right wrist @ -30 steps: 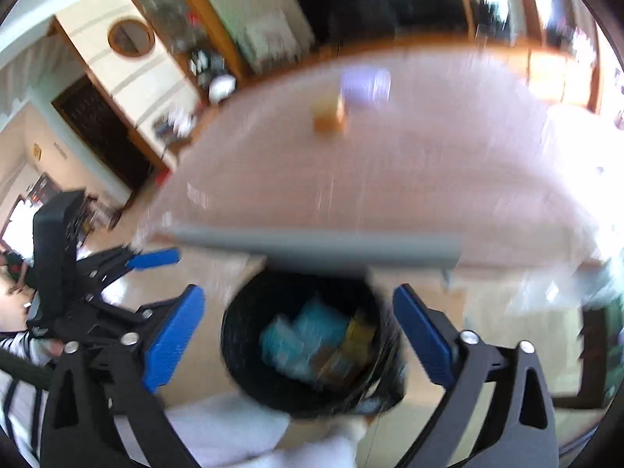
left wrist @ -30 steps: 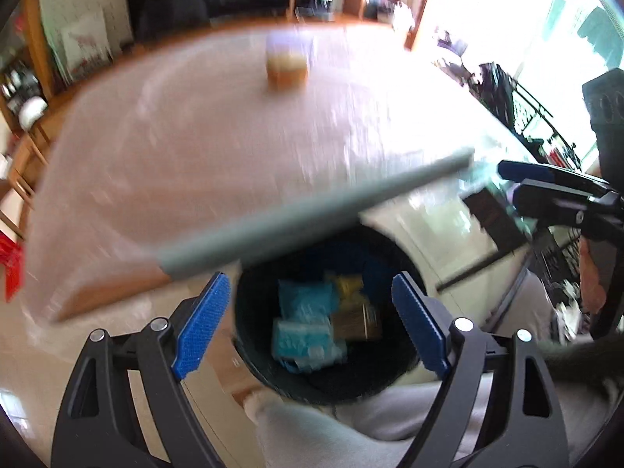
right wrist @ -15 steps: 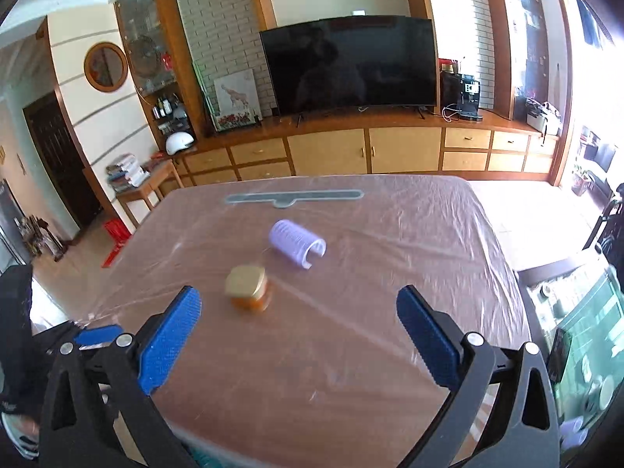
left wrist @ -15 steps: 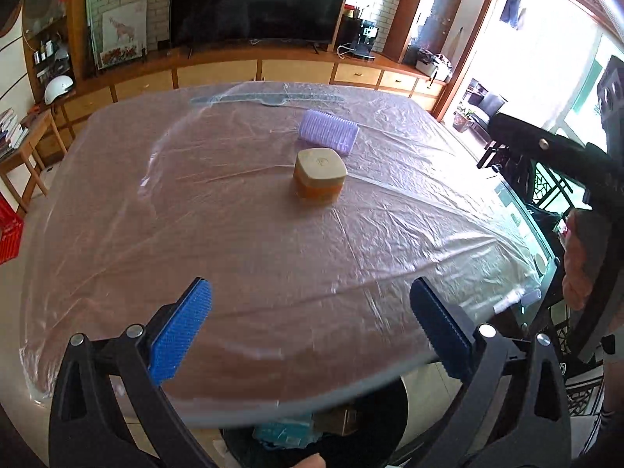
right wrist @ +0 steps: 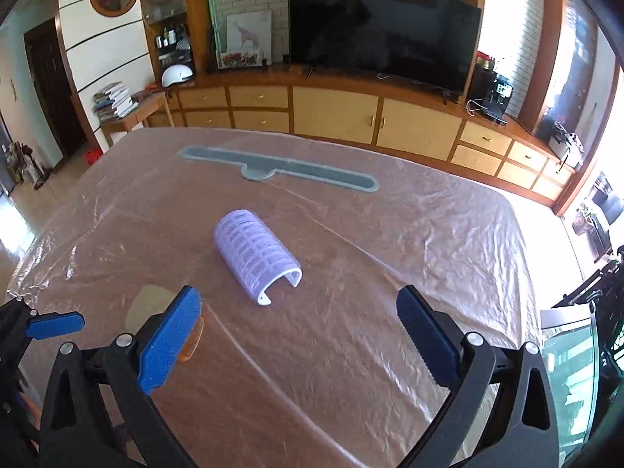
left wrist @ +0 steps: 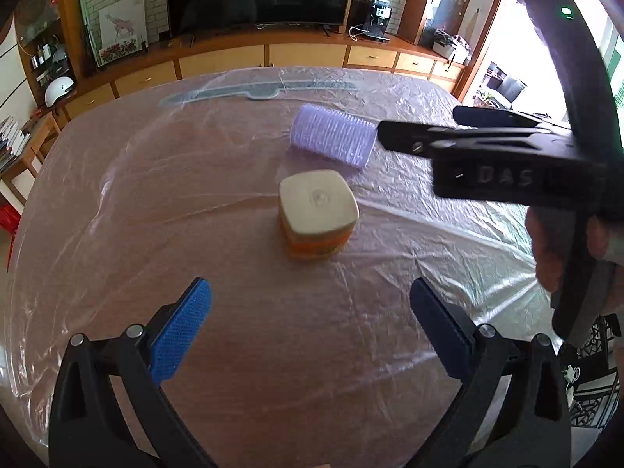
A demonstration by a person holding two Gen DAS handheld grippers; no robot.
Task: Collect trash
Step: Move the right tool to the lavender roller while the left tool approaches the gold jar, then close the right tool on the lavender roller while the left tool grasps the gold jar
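A small jar [left wrist: 318, 210] with a beige lid and orange body stands upright on the plastic-covered table [left wrist: 195, 195]. Just behind it lies a purple ribbed hair roller [left wrist: 331, 136]. My left gripper [left wrist: 310, 312] hangs open a short way in front of the jar, nothing between its blue pads. In the right wrist view the roller [right wrist: 257, 257] lies ahead of my right gripper [right wrist: 300, 323], which is open and empty. There the jar [right wrist: 152, 304] is half hidden behind the left finger. A hand holds the right gripper at the right edge of the left wrist view.
A long grey strip [right wrist: 280, 167] lies under the plastic sheet at the far side of the table [right wrist: 429, 253]. Behind the table stand a low wooden cabinet [right wrist: 351, 113] and a television [right wrist: 382, 27]. A glass side table [right wrist: 569, 351] sits at the right.
Both grippers have moved forward from above a black bin holding wrappers to over the table. The bin has dropped out of view. The jar and roller now look much nearer.
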